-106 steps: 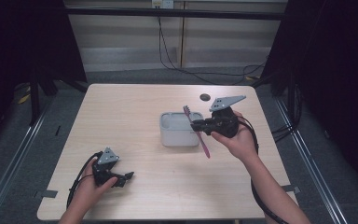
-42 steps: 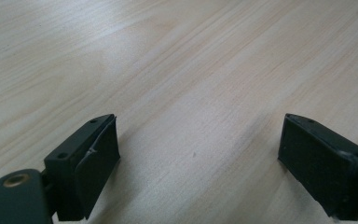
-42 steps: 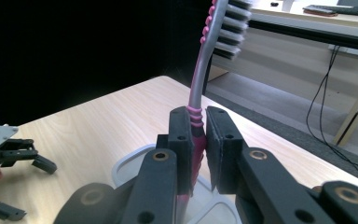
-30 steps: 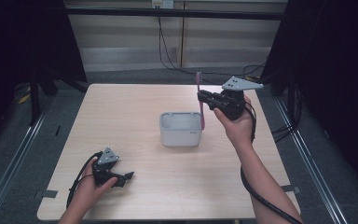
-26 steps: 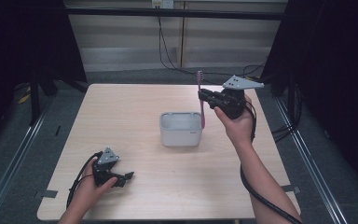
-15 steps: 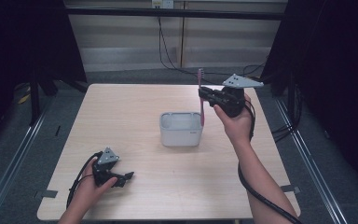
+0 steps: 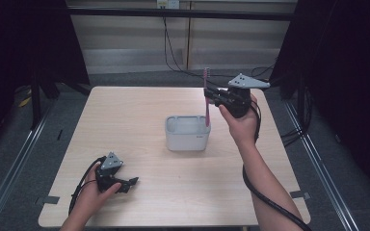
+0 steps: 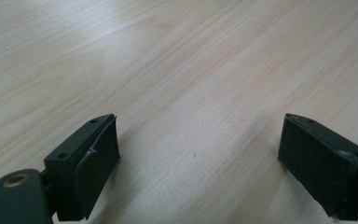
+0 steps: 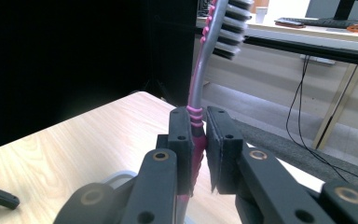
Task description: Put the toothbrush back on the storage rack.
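Right tool (image 7: 215, 97), clamped on pink toothbrush (image 7: 205, 94), has turned it upright over grey holder (image 7: 187, 133) mid-table, ready to lower in; left tool (image 7: 125, 183) rests apart near table's (image 7: 125, 120) front-left corner.

A container (image 7: 188, 133) stands near the middle of the tabletop (image 7: 139, 110). Above its right rim, a toothbrush (image 7: 206, 96) stands upright, head up, between the right tongs (image 7: 211, 95). The left tongs (image 7: 131, 183) rest at the tabletop's near left corner, well apart from the container.
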Tool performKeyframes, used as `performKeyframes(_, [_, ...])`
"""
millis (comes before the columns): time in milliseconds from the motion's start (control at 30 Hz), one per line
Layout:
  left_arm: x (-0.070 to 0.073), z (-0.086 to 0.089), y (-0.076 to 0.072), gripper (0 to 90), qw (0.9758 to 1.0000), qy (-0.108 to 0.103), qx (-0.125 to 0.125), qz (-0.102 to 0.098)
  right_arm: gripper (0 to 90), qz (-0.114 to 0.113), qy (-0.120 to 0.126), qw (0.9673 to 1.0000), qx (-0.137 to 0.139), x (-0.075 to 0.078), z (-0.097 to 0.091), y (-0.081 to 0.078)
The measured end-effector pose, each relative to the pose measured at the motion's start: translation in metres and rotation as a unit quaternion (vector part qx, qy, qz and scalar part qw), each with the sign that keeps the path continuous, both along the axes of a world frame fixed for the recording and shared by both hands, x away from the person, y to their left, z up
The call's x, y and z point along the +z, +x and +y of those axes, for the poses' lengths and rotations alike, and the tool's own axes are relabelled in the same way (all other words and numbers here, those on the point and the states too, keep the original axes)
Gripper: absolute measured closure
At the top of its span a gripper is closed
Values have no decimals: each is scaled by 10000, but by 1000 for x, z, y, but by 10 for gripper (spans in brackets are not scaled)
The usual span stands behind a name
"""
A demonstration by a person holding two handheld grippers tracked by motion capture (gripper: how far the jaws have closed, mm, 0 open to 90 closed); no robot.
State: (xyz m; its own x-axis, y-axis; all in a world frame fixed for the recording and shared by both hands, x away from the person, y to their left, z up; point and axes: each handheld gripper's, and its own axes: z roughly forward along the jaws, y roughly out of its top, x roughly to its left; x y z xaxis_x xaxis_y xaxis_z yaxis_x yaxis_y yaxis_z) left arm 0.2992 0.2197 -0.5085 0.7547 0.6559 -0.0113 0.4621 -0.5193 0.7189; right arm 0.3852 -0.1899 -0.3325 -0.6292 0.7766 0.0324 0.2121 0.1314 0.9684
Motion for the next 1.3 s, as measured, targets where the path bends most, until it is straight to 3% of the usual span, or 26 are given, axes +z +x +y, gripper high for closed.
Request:
performKeyframes(400, [0,0,0,118,10000,-2,2,0,812,-58,21,9999,-137,-9,-1,6])
performKeyframes(1300, [0,0,0,117,10000,1,-1,2,811,70,-16,10000,-54,-40,4,6])
